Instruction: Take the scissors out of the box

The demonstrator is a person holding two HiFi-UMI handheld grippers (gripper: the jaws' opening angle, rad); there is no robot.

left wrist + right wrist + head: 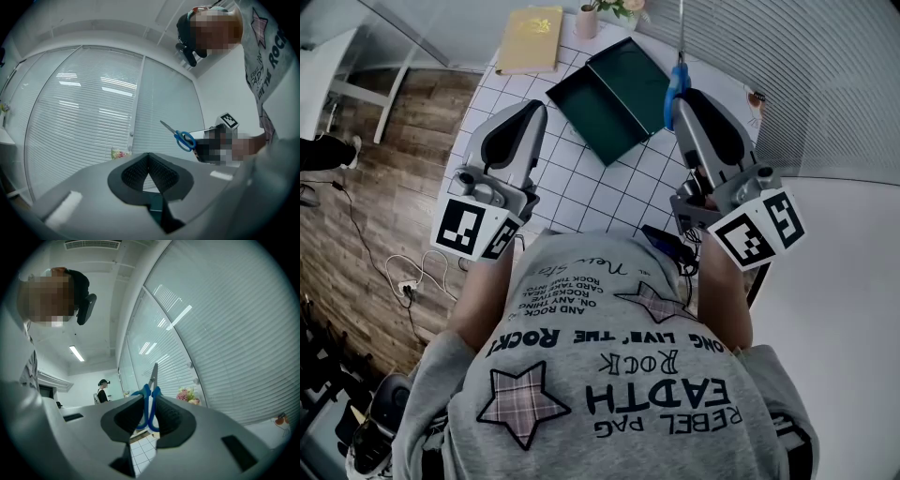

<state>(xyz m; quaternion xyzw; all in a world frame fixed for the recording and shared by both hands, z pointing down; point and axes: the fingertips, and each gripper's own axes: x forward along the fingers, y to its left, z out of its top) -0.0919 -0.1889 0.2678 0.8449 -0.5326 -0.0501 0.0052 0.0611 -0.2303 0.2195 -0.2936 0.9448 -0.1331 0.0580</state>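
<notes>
Viewed from the head camera, the right hand-held gripper is clenched on the blue handles of the scissors. Their blades point toward 12 o'clock, and they are raised clear of the open green box, near its 3 o'clock edge. The box lies on the white tiled worktop, and at 10 o'clock the left hand-held gripper has its jaws pressed together on nothing.
</notes>
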